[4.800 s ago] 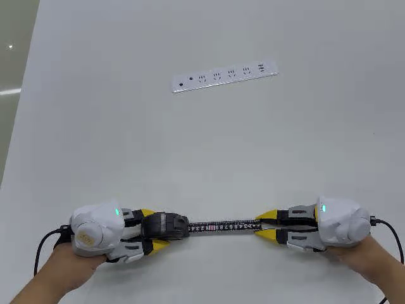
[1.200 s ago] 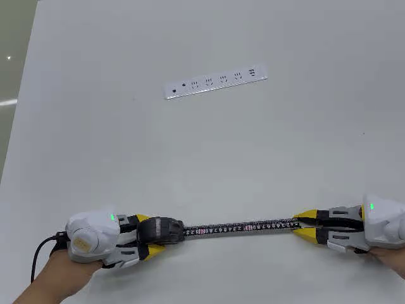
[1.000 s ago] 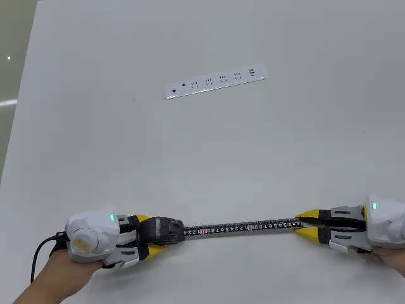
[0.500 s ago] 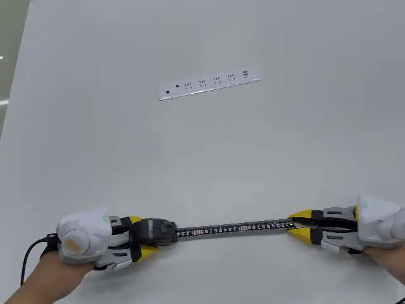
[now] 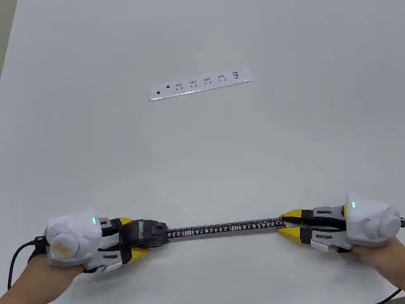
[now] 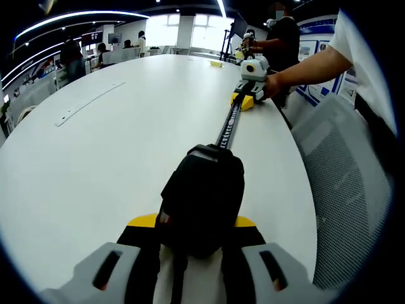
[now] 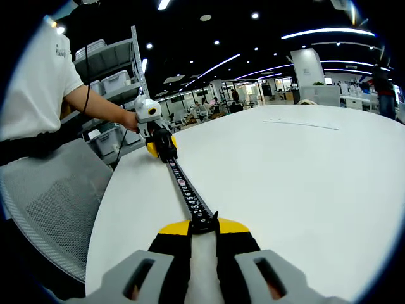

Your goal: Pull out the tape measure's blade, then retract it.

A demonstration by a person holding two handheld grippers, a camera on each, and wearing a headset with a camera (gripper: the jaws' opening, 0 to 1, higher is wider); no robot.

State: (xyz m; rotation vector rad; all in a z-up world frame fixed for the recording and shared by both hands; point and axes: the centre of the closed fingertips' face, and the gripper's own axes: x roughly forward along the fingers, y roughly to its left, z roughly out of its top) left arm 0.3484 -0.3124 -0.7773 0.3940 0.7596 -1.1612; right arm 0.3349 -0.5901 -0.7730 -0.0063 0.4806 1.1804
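Note:
The black tape measure case lies on the white table, and my left gripper is shut on it. Its blade stretches right, just above the tabletop, to my right gripper, which is shut on the blade's end. In the left gripper view the case sits between the yellow-tipped jaws of the left gripper, and the blade runs away to the right gripper. In the right gripper view the right gripper pinches the blade tip, and the blade leads back to the case.
A white power strip lies flat on the table well beyond the blade. A grey mesh chair stands at the table's near edge beside the person. A cable trails from the left gripper.
Since 4.8 s ago the right gripper has drawn the blade out much farther to the right. Over the last second the blade's length has held steady; the camera has shifted.

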